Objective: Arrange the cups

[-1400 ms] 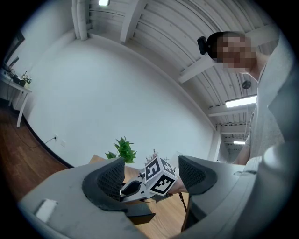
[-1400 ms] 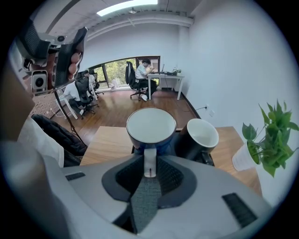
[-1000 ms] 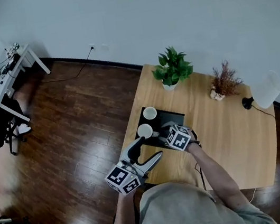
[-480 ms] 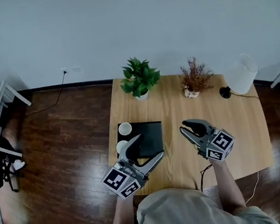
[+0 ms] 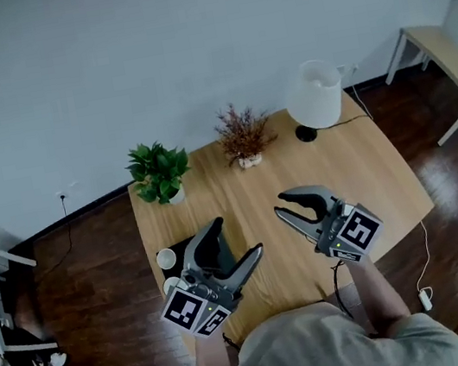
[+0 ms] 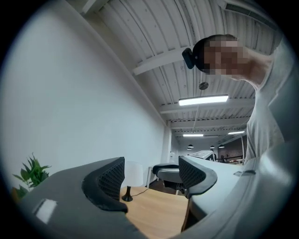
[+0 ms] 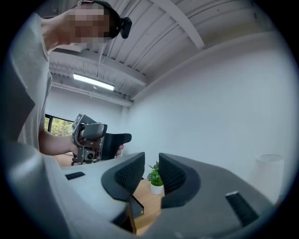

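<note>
Two white cups stand on a black tray (image 5: pixel 184 249) at the table's left edge, one cup (image 5: pixel 166 258) behind the other (image 5: pixel 174 282). The nearer cup is partly hidden by my left gripper (image 5: pixel 237 240). That gripper is raised beside the tray, pointing about level, open and empty (image 6: pixel 152 175). My right gripper (image 5: pixel 284 206) hangs over the middle of the table, away from the cups. Its jaws (image 7: pixel 152 175) are shut with only a thin slit between the pads and nothing in it. The left gripper (image 7: pixel 100 140) also shows in the right gripper view, held by a hand.
On the wooden table (image 5: pixel 367 171) a green potted plant (image 5: pixel 159 171), a pot of dried flowers (image 5: pixel 243 136) and a white lamp (image 5: pixel 314 94) stand along the wall side. Dark wood floor surrounds the table; a second table (image 5: pixel 443 52) stands at the far right.
The right gripper left the tray, rose to the right and shut its jaws. The left gripper rose too. The head view swung, so the tray now sits at the left.
</note>
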Motion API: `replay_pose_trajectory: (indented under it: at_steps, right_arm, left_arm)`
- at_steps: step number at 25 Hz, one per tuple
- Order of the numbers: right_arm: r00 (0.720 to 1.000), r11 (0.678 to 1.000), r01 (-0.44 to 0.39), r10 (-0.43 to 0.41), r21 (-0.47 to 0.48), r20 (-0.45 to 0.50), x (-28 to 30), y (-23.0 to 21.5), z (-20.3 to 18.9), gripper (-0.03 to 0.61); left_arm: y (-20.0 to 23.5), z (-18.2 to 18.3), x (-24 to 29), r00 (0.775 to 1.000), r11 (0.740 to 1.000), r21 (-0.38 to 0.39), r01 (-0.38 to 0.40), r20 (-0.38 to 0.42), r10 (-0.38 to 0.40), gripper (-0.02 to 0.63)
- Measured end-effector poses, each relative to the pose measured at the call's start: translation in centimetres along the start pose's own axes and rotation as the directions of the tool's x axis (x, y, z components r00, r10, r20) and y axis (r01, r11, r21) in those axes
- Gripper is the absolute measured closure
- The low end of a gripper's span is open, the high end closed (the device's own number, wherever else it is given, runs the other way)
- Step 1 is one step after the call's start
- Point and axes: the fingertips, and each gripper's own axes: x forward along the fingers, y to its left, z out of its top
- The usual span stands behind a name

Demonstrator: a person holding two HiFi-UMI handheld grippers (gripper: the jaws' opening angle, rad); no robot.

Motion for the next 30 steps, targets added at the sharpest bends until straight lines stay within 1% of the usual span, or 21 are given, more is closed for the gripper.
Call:
replay_pose_trajectory:
  at_steps: [6,11,16,25,30]
  right_arm:
    - [0.999,0.999,0.040,-0.040,0.035,0.025,-2.0,-0.1,0.1,0.488]
    - [0.997,0.998,0.056,-0.057,0.040,0.047,-2.2,0.0,0.7,0.488]
    - [0.997,0.998,0.046,-0.048,0.048,0.055,-2.3,0.7,1.7,0.488]
    - [0.998,0.999,0.037,-0.039,0.028,0.051,-2.1,1.3,2.3,0.488]
    - [0.998,0.999,0.030,-0.031,0.020,0.049,-2.1,1.7,2.5,0.488]
  left_arm:
    - [-1.8,-0.4,2.2,0.998,0.998,-0.011,0.057,-0.017,-0.057,0.267]
    - [-2.4,-0.4,3.1,0.997,0.997,-0.021,0.077,-0.015,-0.077,0.267]
    - [-3.0,0.2,3.3,0.997,0.997,-0.016,0.075,-0.001,-0.075,0.267]
    - [-3.3,0.6,3.0,0.997,0.997,-0.006,0.081,0.013,-0.081,0.267]
    - [-3.4,0.7,2.7,0.997,0.997,-0.019,0.068,0.029,-0.068,0.265]
